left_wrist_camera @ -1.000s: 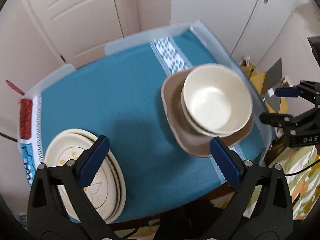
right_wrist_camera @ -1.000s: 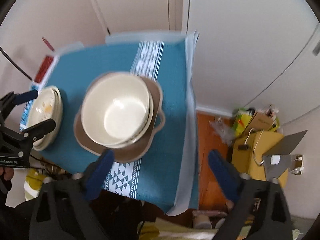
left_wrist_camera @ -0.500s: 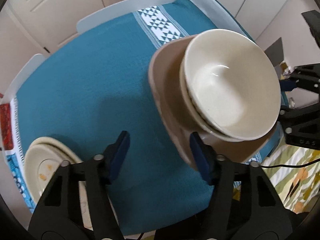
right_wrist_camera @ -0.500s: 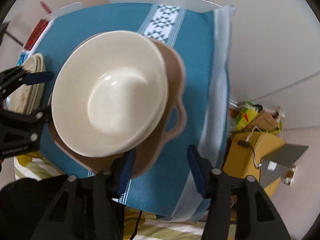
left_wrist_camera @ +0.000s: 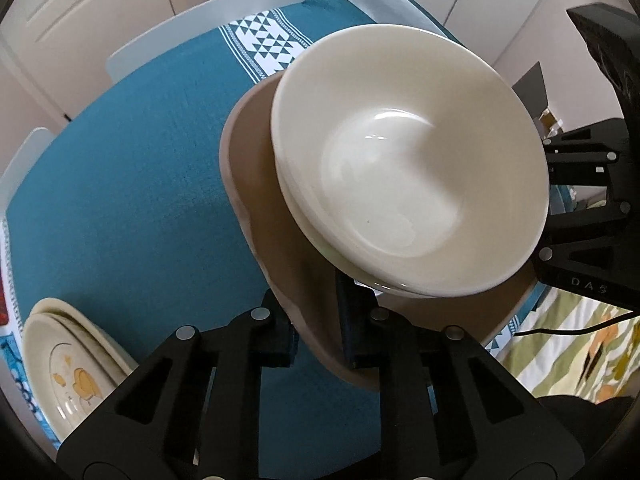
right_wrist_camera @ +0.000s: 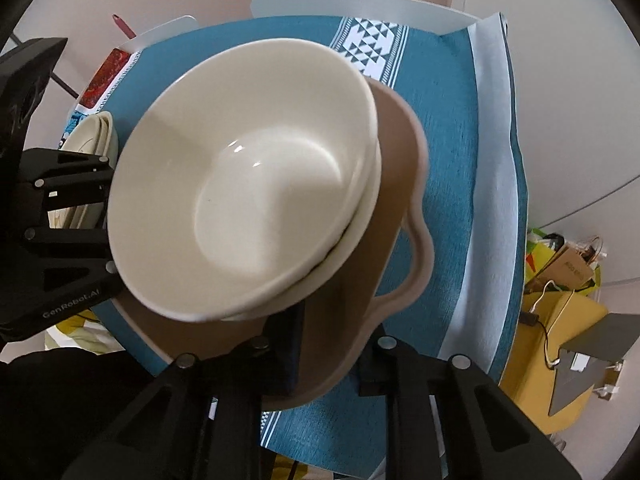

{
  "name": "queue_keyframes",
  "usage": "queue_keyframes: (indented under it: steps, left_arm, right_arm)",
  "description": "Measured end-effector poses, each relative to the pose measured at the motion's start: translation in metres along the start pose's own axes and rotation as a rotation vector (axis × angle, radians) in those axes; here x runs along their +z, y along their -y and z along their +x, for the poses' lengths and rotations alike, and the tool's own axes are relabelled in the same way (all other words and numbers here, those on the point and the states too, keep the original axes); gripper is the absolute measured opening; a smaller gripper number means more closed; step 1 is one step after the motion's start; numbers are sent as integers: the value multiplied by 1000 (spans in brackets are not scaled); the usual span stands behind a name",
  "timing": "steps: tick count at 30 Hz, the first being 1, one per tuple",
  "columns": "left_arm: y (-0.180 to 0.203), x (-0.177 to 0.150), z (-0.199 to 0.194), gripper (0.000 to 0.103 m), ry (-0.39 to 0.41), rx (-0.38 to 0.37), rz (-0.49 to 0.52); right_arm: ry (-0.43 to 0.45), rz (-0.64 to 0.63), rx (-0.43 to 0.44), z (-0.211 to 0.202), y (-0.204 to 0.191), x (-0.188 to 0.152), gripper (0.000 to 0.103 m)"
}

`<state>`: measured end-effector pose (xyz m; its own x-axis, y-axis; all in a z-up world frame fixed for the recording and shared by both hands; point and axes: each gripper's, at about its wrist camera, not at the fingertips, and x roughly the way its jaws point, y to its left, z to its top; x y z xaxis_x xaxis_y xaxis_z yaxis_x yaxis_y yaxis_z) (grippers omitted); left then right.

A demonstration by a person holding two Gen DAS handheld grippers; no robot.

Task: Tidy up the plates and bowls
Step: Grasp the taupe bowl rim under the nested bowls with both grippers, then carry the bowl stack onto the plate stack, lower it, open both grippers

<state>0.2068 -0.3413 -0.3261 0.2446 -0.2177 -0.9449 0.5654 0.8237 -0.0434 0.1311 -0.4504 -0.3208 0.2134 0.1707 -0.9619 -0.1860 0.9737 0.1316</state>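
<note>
The left gripper (left_wrist_camera: pixel 316 334) has its jaws clamped tight on the near rim of the brown dish (left_wrist_camera: pixel 260 184), one finger inside the rim and one outside. The right gripper (right_wrist_camera: pixel 330 354) is closing its jaws on the same dish (right_wrist_camera: pixel 396 184) at its own near edge, with the rim between the fingers just beside the looped side handle (right_wrist_camera: pixel 418 264).

Stacked cream bowls (left_wrist_camera: pixel 408 160) sit in the dish, nested one in another (the exact count is hard to read from the rims), and they fill the middle of both views.

Only the left wrist view shows the plates (left_wrist_camera: pixel 72 364) clearly: a stack of cream plates with a yellow print, lying on the desk's near left corner, well apart from the dish. The right wrist view catches just their edge (right_wrist_camera: pixel 94 136) behind the other gripper's black frame. Only the right wrist view shows the dish's handle, and beyond the desk edge a wooden floor with a yellow box (right_wrist_camera: pixel 556 356) and paper bags (right_wrist_camera: pixel 568 264).

The desk carries a teal cloth (left_wrist_camera: pixel 132 184) with a white triangle-patterned band (left_wrist_camera: pixel 272 46) and a clear cover at its edges. White panelled doors (left_wrist_camera: pixel 80 8) and pale walls stand behind; a striped green fabric (left_wrist_camera: pixel 576 344) lies below right in the left wrist view.
</note>
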Motion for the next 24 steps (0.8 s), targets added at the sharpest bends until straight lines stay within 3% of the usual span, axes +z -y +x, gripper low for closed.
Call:
queue_keyframes:
  steps: [7,14,24]
  left_arm:
    - [-3,-1,-15,14,40,43,-13]
    - [-20,-4,-64,14,83,76,-86]
    - [-80,-47,-135,14,125,161,-213]
  right_arm:
    - [38,-29,-3,-11,-14,8,17]
    - [72,-95,-15,-41,-34,24,17]
    - [106,-254,24,-81,-117,66,17]
